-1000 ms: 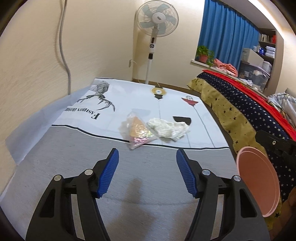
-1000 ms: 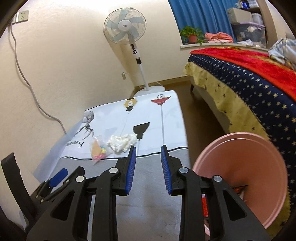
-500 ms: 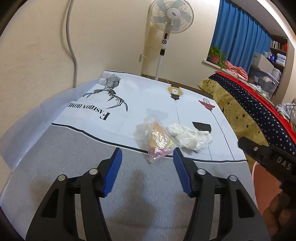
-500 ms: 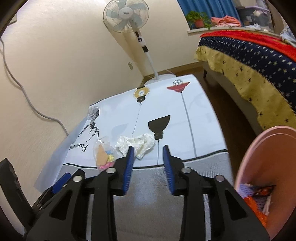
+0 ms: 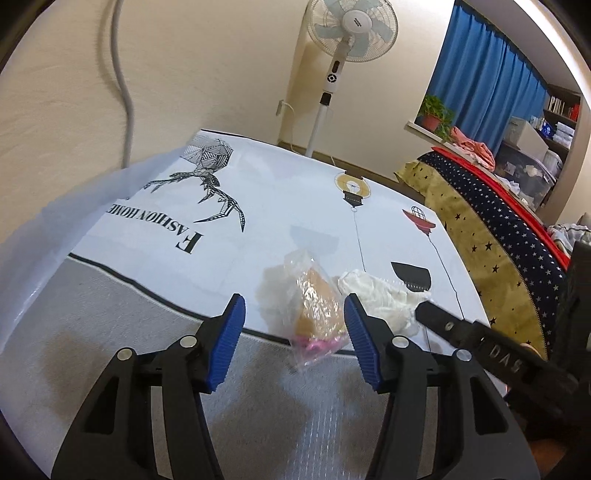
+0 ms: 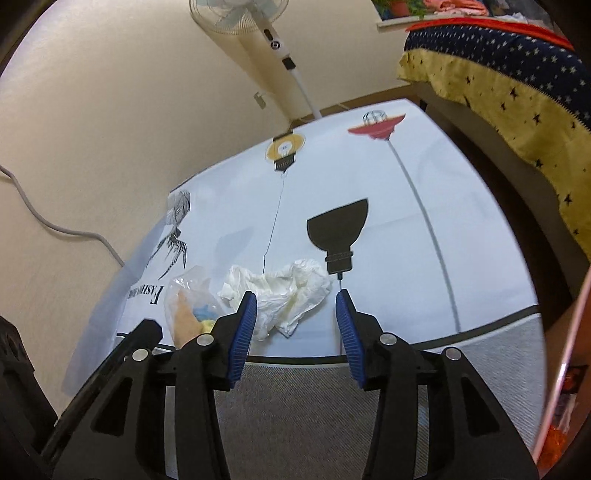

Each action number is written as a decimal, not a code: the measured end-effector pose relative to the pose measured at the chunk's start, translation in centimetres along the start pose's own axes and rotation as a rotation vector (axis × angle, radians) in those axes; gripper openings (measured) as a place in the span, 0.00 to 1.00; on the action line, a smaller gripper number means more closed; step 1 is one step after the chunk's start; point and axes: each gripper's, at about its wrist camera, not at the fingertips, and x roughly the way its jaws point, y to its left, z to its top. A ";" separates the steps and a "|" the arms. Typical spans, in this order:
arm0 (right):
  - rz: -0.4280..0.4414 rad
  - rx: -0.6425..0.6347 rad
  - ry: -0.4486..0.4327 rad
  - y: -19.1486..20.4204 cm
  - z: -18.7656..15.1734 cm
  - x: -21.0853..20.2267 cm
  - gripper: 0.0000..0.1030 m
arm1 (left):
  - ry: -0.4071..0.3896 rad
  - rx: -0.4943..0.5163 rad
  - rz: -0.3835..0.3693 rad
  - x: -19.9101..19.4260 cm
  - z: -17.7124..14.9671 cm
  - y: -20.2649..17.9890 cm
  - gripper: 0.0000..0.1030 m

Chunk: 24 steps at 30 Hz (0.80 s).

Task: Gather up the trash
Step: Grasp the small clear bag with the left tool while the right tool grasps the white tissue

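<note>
On table mat (image 5: 280, 192): clear plastic bag (image 5: 314, 310), tan and pink contents; crumpled white tissue (image 6: 280, 291) at its 3 o'clock. Left gripper (image 5: 293, 321) open around bag; right gripper (image 6: 295, 314) opening, nothing gripped.

- Right gripper (image 6: 295, 317) low over table, blue pads apart, jaws opening; nothing pressed between them.
- Crumpled white tissue (image 6: 280, 291) lies on printed table cover (image 6: 406, 258), just ahead of the pads, its near edge in line with the gap.
- Clear plastic bag (image 6: 188, 306) with tan, blue and yellow contents, just left of tissue, partly behind the left finger.
- Pink bin rim (image 6: 569, 354) at right edge.
- Standing fan (image 6: 258, 18) by far wall.
- Star-patterned bedspread (image 6: 517, 85) upper right.
</note>
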 end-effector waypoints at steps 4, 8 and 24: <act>-0.016 0.004 0.018 -0.1 -0.1 0.8 0.39 | 0.046 -0.035 -0.011 1.4 0.3 0.3 0.53; -0.008 -0.005 0.017 0.0 -0.3 0.9 0.13 | 0.078 -0.035 -0.026 2.3 0.3 0.0 0.53; -0.037 -0.041 -0.037 0.6 -0.2 -1.9 0.05 | 0.095 0.072 -0.062 1.2 -0.8 -1.7 0.16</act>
